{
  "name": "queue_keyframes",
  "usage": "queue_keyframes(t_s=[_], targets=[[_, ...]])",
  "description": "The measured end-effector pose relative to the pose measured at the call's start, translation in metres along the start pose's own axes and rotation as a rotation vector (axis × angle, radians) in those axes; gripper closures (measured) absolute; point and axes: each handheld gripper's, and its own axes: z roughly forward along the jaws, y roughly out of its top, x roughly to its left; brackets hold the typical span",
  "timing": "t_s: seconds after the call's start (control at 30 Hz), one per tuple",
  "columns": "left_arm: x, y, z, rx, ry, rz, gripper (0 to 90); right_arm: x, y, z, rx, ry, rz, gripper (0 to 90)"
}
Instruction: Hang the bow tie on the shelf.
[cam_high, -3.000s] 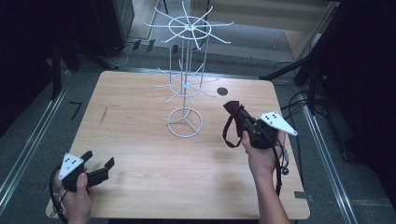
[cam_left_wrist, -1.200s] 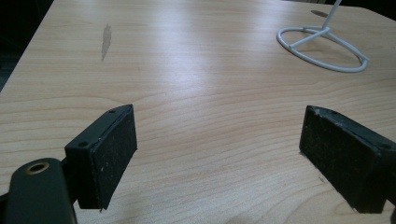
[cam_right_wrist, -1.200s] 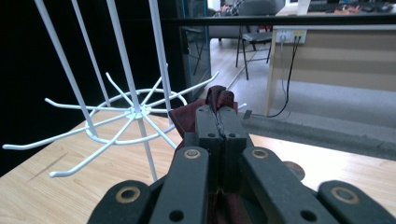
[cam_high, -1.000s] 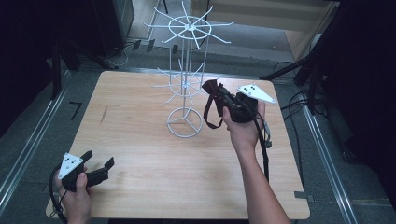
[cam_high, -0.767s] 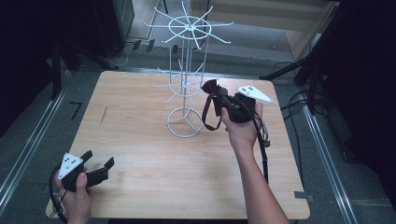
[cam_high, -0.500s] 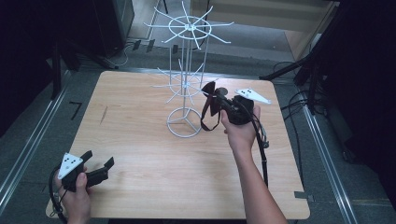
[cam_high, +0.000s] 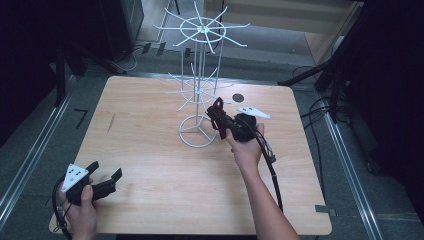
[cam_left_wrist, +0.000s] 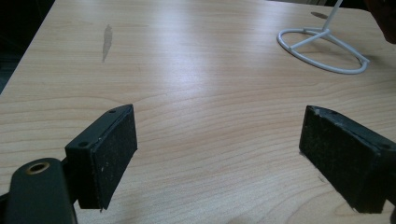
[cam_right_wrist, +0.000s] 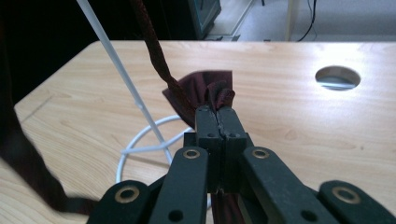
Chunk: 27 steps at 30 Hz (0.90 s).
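A white wire rack (cam_high: 200, 85) stands at the middle back of the table on a ring base (cam_high: 198, 131). My right gripper (cam_high: 218, 109) is just right of the rack's pole, low over the base ring, shut on a dark red bow-like cloth (cam_high: 220, 122). In the right gripper view the shut jaws (cam_right_wrist: 218, 114) pinch the cloth's gathered fabric (cam_right_wrist: 201, 88), and its strap (cam_right_wrist: 149, 42) runs up and left past the pole (cam_right_wrist: 116, 60). My left gripper (cam_high: 105, 172) rests at the near left corner, open. Nothing is between its pads (cam_left_wrist: 112, 154).
The wooden table (cam_high: 150, 165) has a round cable hole (cam_high: 238, 97) behind the right hand and a dark streak (cam_high: 111, 123) at the left. Metal rails, cables and dark stands surround the table. The ring base (cam_left_wrist: 322, 46) lies far ahead of the left gripper.
The right gripper has come in from the right and sunk with the cloth, from beside the lower arms down toward the ring base. The left gripper has stayed put.
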Motion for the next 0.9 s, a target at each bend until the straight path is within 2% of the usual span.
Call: queue_keyframes(t_s=[0.23,0.27,0.3,0.37,0.43,0.47,0.53,0.57,0.63,0.77,0.83,0.87,0.9], targets=[[0.000,0.000,0.000,0.002,-0.002,-0.002,11.9,-0.005,-0.009,0.004,0.012,-0.002,0.001,88.7],[0.000,0.000,0.000,0.002,-0.002,-0.001,11.9,-0.008,-0.010,0.003,0.007,0.005,-0.003,83.3],[0.000,0.000,0.000,0.002,-0.002,-0.001,11.9,-0.008,-0.010,0.003,0.007,0.005,-0.003,83.3],[0.000,0.000,0.000,0.001,-0.001,-0.001,11.9,-0.012,-0.013,-0.001,-0.009,0.029,-0.019,76.1],[0.000,0.000,0.000,0.001,0.000,-0.001,11.9,-0.013,-0.014,-0.003,-0.012,0.030,-0.030,72.6],[0.000,0.000,0.000,0.001,0.000,0.001,11.9,-0.014,-0.016,-0.006,-0.018,0.033,-0.056,63.9],[0.000,0.000,0.000,0.001,0.000,0.001,11.9,-0.016,-0.018,-0.009,-0.027,0.016,-0.095,56.3],[0.000,0.000,0.000,0.001,0.000,0.000,11.9,-0.016,-0.018,-0.009,-0.027,0.016,-0.095,56.3],[0.000,0.000,0.000,0.002,0.001,0.001,11.9,-0.018,-0.020,-0.015,-0.040,0.004,-0.114,49.0],[0.000,0.000,0.000,0.001,0.000,0.003,12.0,-0.024,-0.024,-0.024,-0.038,0.002,-0.107,41.9],[-0.001,0.000,0.000,0.000,0.000,0.005,12.0,-0.028,-0.027,-0.030,-0.033,-0.008,-0.111,38.6],[-0.001,0.000,0.000,0.001,0.000,0.005,12.1,-0.031,-0.030,-0.035,-0.021,-0.025,-0.115,33.0],[-0.001,0.000,0.000,0.001,0.000,0.005,12.1,-0.031,-0.030,-0.035,-0.021,-0.025,-0.115,33.0]])
